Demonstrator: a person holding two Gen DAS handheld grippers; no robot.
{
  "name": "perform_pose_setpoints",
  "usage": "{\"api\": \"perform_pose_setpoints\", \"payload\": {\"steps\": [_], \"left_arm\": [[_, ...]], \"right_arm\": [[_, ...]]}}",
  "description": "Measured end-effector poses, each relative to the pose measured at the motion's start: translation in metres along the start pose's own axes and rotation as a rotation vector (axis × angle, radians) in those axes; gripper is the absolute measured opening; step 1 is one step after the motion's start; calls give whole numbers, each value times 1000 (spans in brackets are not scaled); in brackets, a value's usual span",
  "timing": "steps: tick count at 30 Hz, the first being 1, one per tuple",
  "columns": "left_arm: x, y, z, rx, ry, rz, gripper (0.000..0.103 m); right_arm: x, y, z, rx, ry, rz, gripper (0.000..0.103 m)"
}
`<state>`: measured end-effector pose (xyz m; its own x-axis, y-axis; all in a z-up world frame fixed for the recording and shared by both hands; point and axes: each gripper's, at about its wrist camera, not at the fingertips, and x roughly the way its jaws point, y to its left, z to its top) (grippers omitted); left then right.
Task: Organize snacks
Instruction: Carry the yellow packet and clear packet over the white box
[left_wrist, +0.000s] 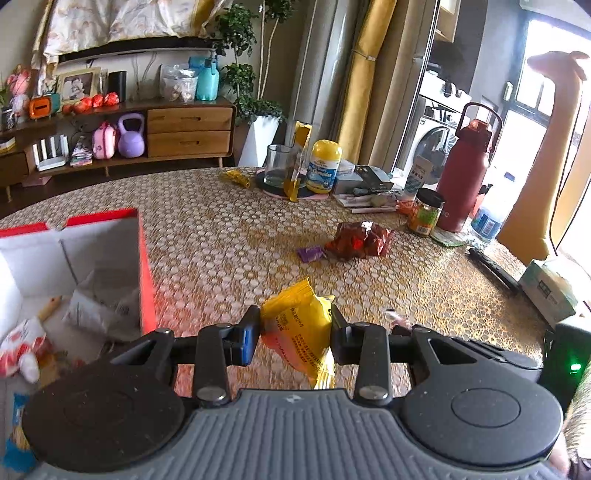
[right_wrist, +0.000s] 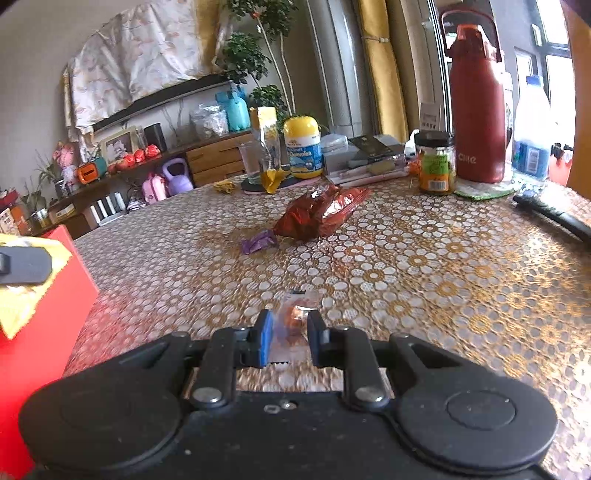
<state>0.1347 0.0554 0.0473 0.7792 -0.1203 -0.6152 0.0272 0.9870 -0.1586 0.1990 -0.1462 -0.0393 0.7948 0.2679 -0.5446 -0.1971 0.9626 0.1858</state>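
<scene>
**Two claws loaded, box to the left**

Two claws each grip a snack. The left claw pinches a yellow packet, its long axis running along the fingers; the red box lies just beside it to the left, open side up. The right claw is closed on a small clear-wrapped sweet, farther from the box. Beyond, a purple wrapper and red foil bag lie on the desk.
</scene>
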Motion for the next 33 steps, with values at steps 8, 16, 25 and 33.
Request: {"api": "perform_pose_setpoints", "payload": {"steps": [8, 16, 25, 33], "left_arm": [[-25, -1, -30, -31, -4, 7, 36], [-53, -3, -51, -59, -42, 18, 37], [-80, 2, -63, -69, -106, 48, 37], [-97, 22, -69, -105, -146, 87, 37]], "right_arm": [[-56, 1, -4, -29, -46, 22, 20], [-96, 9, -10, -47, -81, 44, 20], [-130, 35, -11, -92, -128, 101, 20], [-145, 60, -12, -138, -147, 156, 20]]}}
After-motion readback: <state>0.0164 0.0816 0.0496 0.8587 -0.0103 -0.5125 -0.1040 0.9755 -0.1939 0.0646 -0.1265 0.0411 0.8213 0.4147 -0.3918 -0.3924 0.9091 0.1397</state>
